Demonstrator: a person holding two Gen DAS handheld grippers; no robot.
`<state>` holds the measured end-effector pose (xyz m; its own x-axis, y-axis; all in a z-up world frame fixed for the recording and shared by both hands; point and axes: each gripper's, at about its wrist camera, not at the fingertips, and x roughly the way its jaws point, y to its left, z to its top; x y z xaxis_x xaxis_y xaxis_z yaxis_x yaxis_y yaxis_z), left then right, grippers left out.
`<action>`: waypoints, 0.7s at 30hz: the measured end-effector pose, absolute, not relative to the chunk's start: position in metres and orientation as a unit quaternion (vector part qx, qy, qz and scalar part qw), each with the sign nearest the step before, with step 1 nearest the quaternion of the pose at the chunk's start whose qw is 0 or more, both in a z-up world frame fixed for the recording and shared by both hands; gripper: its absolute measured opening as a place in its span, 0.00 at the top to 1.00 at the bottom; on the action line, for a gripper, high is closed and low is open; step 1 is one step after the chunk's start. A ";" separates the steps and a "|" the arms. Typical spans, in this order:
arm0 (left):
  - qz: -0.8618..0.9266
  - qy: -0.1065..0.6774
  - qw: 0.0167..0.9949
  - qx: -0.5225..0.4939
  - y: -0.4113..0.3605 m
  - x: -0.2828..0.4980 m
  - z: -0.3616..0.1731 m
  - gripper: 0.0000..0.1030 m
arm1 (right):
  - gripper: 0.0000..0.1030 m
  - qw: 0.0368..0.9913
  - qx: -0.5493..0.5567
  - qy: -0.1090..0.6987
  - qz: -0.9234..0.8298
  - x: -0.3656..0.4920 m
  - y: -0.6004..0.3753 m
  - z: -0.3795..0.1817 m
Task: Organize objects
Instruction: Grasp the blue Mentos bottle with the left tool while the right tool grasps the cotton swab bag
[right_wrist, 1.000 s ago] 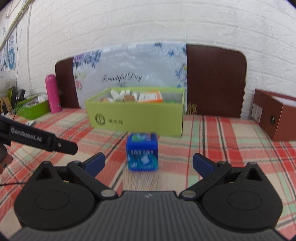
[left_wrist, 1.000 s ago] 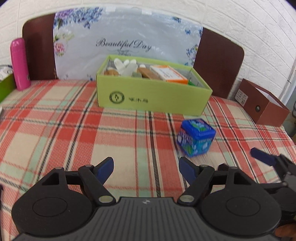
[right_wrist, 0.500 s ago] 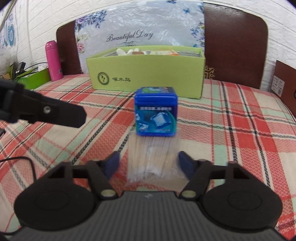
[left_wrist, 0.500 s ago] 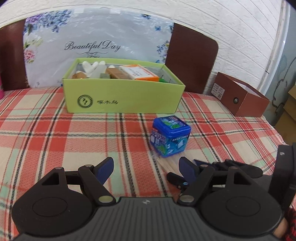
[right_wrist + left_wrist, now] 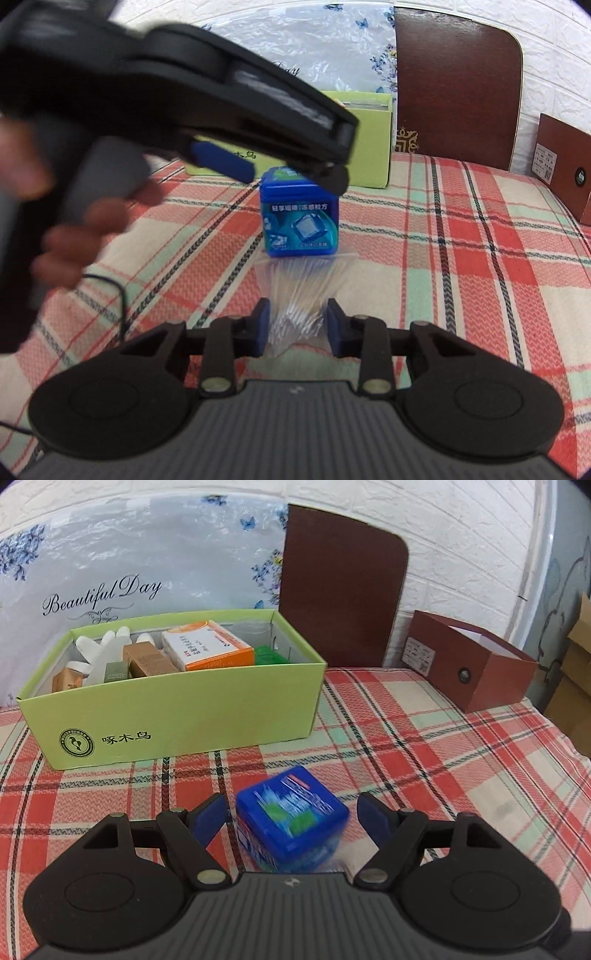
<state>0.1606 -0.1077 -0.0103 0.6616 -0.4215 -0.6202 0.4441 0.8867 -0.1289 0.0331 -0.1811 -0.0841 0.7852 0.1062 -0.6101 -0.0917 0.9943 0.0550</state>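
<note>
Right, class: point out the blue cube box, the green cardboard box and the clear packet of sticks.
Blue cube box point(image 5: 299, 218), right wrist view: its front label.
Green cardboard box point(image 5: 207, 709), left wrist view: its front wall.
Clear packet of sticks point(image 5: 301, 288), right wrist view: its middle.

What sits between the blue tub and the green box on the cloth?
Nothing: in the left wrist view only bare checked cloth lies between the blue tub and the green box.

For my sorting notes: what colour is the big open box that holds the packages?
Light green box, with a dark round logo; the left wrist view shows it best.
</note>
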 end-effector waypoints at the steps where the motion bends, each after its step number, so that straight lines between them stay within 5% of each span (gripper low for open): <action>1: -0.234 0.344 0.909 0.010 -0.109 0.166 -0.012 0.22 | 0.70 0.945 0.012 0.324 0.054 0.030 -0.182 -0.084; 21: -0.069 0.364 0.927 -0.065 -0.021 0.097 -0.032 0.25 | 0.71 0.942 0.050 0.324 0.064 0.011 -0.195 -0.083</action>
